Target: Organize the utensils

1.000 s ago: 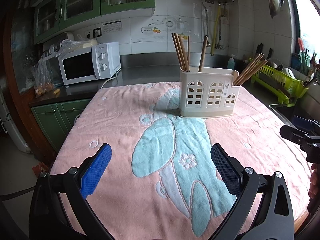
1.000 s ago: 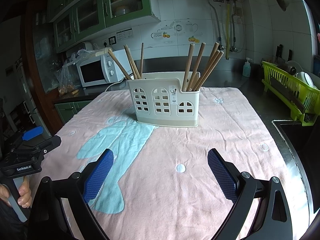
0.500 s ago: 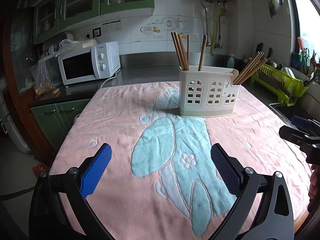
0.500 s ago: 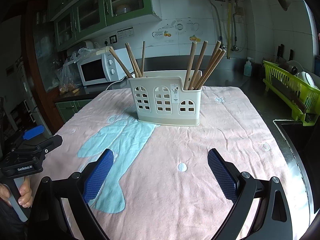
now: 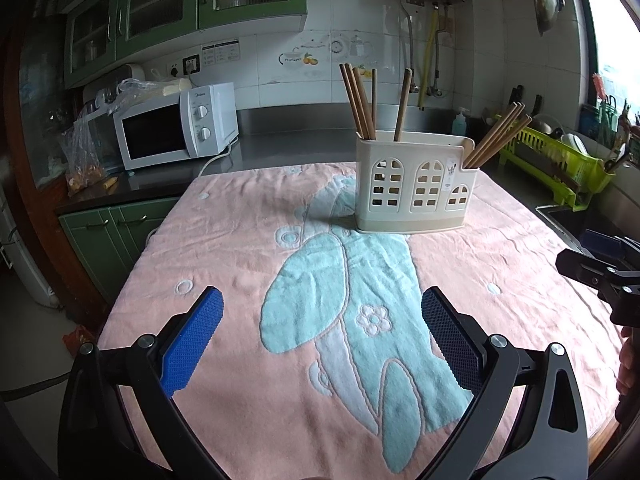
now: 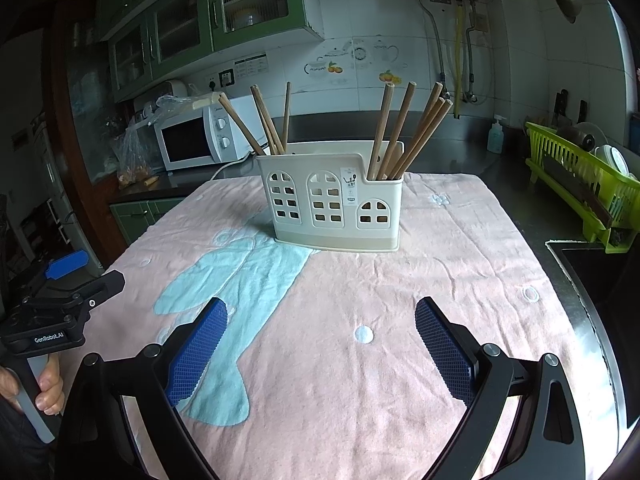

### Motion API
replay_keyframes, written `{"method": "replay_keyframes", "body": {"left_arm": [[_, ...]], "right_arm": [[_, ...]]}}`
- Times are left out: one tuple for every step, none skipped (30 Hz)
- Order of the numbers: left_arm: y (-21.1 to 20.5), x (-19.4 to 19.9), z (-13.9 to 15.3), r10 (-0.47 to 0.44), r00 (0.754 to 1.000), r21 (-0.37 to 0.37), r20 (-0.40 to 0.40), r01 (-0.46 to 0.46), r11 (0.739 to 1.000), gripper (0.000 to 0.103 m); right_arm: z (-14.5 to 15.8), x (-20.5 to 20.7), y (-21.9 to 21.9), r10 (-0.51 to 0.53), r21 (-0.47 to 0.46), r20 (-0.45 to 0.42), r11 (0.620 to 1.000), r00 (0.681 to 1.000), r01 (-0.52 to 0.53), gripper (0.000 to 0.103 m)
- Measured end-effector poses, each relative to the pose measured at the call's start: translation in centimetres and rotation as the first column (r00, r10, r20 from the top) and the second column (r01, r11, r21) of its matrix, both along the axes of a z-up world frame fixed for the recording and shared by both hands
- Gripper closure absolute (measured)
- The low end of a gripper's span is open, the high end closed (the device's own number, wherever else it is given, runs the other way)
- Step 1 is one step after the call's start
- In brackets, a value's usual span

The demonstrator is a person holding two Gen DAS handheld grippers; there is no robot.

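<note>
A cream utensil holder (image 5: 416, 186) with arched cut-outs stands upright on the pink towel (image 5: 248, 240); it also shows in the right wrist view (image 6: 334, 200). Several wooden chopsticks (image 5: 362, 102) stand in its taller left end and several more (image 6: 408, 128) lean in its low right end. My left gripper (image 5: 322, 340) is open and empty, held over the towel's near part. My right gripper (image 6: 320, 346) is open and empty, well short of the holder.
A white microwave (image 5: 176, 132) sits on the counter at the back left. A green dish rack (image 6: 584, 188) and a sink edge (image 6: 584, 276) lie to the right. The towel's edges drop off left and right.
The right gripper has crept a little closer to the holder. The left gripper has hardly moved. Both stay open.
</note>
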State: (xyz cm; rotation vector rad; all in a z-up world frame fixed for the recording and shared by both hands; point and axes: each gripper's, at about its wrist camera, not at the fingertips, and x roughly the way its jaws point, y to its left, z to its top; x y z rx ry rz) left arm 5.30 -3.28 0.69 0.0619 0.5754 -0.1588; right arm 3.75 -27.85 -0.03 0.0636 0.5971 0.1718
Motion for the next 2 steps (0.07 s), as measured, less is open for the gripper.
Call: {"method": "replay_keyframes", "body": {"left_arm": [[0.04, 0.01, 0.05, 0.0, 1.0, 0.0, 0.001, 0.0, 1.0, 0.005], [0.12, -0.01, 0.08, 0.002, 1.0, -0.001, 0.002, -0.002, 1.0, 0.005]], "right_arm": [[0.0, 0.02, -0.02, -0.001, 0.0, -0.001, 1.0, 1.0, 0.001, 0.011], [-0.02, 0.02, -0.04, -0.001, 0.0, -0.003, 1.0, 1.0, 0.001, 0.011]]}}
